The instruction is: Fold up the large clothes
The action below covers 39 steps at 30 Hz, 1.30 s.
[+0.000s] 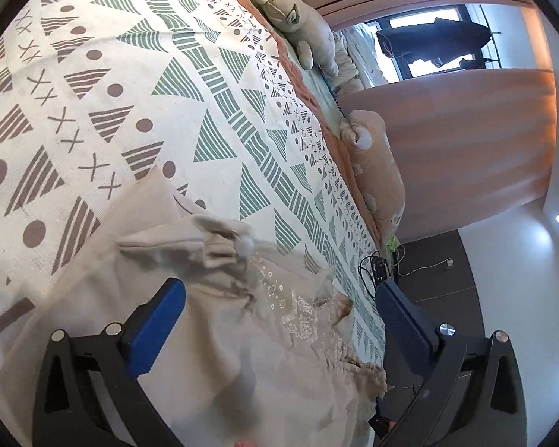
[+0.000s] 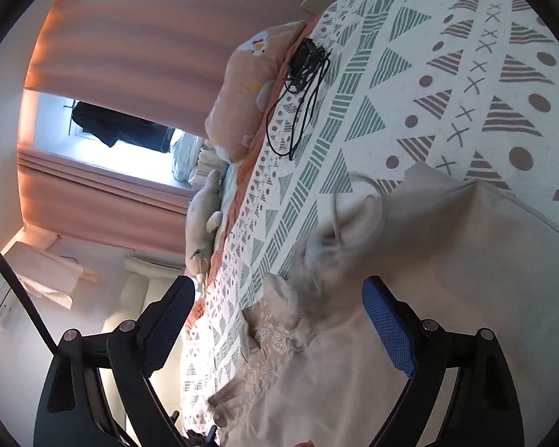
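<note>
A beige garment (image 1: 212, 327) lies crumpled on a bed whose cover (image 1: 138, 85) is printed with green and brown triangles, dots and crosses. The left hand-held gripper (image 1: 279, 298) hovers above the garment with its blue-padded jaws spread wide, nothing caught between them; a gathered cuff with a small white button (image 1: 245, 247) sits on the garment just beyond the fingertips, beside a panel of pale floral embroidery (image 1: 298, 316). The right hand-held gripper (image 2: 279, 309) is likewise wide open over the garment, its pads clear of the cloth, with blurred beige fabric and a light drawcord (image 2: 339, 216) just ahead of it. Seen from the right wrist, the garment (image 2: 447, 298) covers the near part of the bed cover, reaching the cover's edge. Farther along that edge from the garment, a black tangle of cable (image 2: 302, 85) rests on the cover. Past the edge lie an orange pillow (image 2: 242, 100) and a grey plush toy (image 2: 203, 223), with pink curtains (image 2: 130, 37) behind them and dark clothing (image 2: 123, 130) hanging at the window.
</note>
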Each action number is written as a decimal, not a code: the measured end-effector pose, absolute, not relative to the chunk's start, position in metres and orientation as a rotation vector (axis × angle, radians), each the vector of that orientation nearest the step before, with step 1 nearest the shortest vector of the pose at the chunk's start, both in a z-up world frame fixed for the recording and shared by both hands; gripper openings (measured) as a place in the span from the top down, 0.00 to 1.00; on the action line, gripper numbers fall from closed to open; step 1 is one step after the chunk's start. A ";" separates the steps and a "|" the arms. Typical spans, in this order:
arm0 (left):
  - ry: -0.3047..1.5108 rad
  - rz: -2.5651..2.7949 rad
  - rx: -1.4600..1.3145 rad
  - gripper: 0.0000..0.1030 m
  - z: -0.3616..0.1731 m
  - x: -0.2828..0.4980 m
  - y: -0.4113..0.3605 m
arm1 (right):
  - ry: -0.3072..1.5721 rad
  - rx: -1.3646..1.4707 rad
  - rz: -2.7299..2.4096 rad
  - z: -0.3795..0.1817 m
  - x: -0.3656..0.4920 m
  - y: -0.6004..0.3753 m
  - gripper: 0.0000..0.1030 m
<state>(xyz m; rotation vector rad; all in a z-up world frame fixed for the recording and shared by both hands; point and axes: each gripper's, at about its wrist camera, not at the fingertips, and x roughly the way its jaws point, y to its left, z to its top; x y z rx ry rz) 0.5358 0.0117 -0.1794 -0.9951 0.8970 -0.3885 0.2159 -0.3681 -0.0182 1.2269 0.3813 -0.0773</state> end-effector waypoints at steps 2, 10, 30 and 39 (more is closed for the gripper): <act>0.904 -0.394 -0.988 0.00 -0.179 0.538 0.010 | 0.385 1.235 -0.063 -0.020 0.220 -0.369 0.12; 0.895 -0.327 -0.877 0.00 -0.155 0.522 0.017 | 0.433 1.139 -0.080 -0.002 0.225 -0.363 0.12; 0.797 -0.154 -0.720 0.00 -0.119 0.407 0.086 | 0.661 0.602 -0.039 0.050 0.260 -0.219 0.12; 0.795 -0.040 -0.751 0.10 -0.144 0.357 0.107 | 0.709 0.535 -0.029 0.046 0.283 -0.178 0.27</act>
